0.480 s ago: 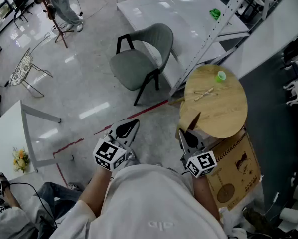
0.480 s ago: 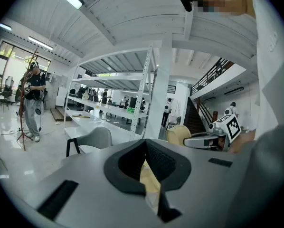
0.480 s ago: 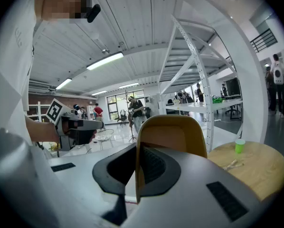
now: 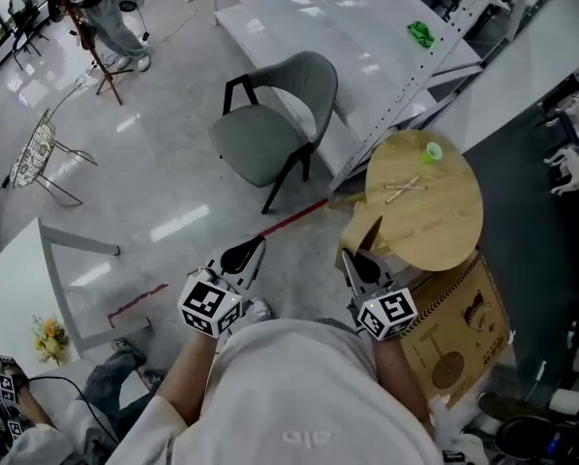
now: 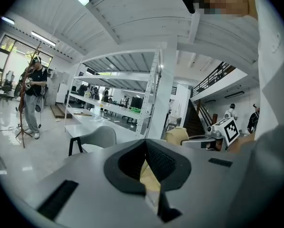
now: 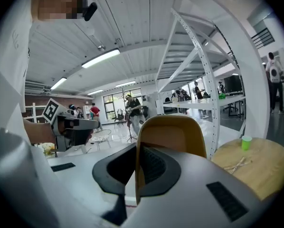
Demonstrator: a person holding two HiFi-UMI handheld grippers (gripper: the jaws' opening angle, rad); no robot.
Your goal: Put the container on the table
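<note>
A tan, thin-walled container [image 4: 360,232] is held by its rim in my right gripper [image 4: 350,258], just short of the near edge of the round wooden table [image 4: 435,223]. In the right gripper view the container [image 6: 173,132] stands up between the jaws, and the right gripper [image 6: 137,153] is shut on its wall. My left gripper [image 4: 253,248] hovers over the floor to the left, apart from the container. In its own view the left gripper [image 5: 146,158] is shut, with a thin cream strip showing between the pads.
On the table stand a small green cup [image 4: 432,150] and some thin wooden sticks [image 4: 402,190]. A printed cardboard box [image 4: 464,327] sits beside and below it. A grey chair [image 4: 275,124] and a long white shelf unit [image 4: 328,17] stand beyond.
Both grippers keep about the same places, and the container stays in the right one. The view has shifted a little over the floor.
</note>
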